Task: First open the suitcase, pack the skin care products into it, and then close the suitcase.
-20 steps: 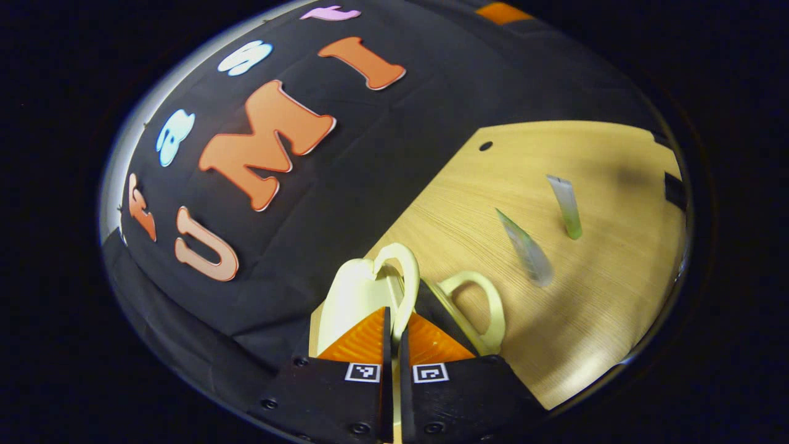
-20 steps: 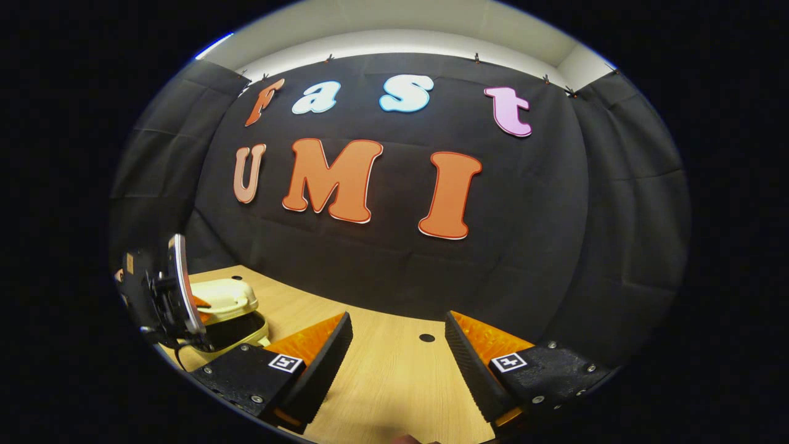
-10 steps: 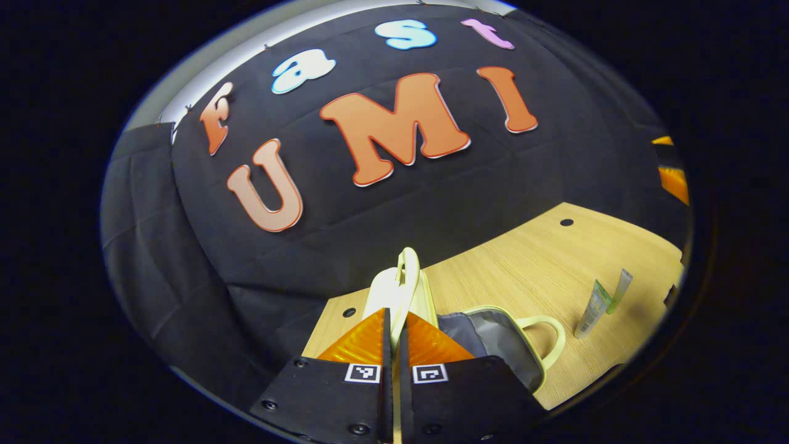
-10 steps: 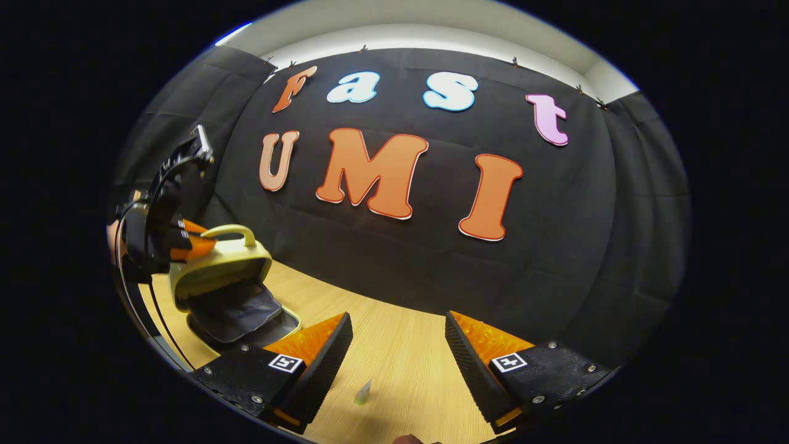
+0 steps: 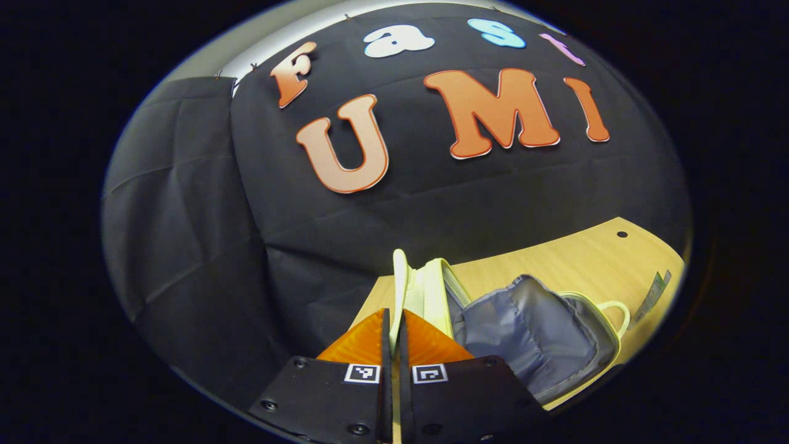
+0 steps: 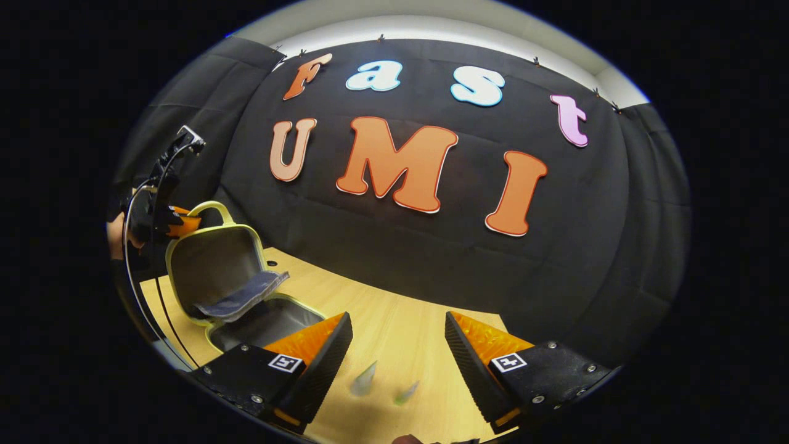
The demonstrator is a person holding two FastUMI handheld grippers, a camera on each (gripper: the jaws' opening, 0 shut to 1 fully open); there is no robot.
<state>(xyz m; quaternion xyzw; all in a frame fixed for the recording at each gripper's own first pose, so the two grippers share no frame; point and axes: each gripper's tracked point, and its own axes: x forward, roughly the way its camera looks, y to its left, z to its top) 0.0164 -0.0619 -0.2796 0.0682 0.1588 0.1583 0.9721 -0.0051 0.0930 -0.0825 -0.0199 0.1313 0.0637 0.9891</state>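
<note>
Suitcase stands open, lid handle pinched by the left gripper; two tubes beside it unpacked; right gripper spread, empty.

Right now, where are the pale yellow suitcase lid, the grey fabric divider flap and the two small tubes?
pale yellow suitcase lid (image 6: 209, 268), right gripper view, inner face.
grey fabric divider flap (image 6: 243, 298), right gripper view, flap middle.
two small tubes (image 6: 363, 379), right gripper view, left tube's body.

The suitcase has a pale yellow shell and handle, with grey lining and a darker grey flap inside. The bench is light wood with fine grain. One tube looks translucent grey-white, the other tube pale green.
</note>
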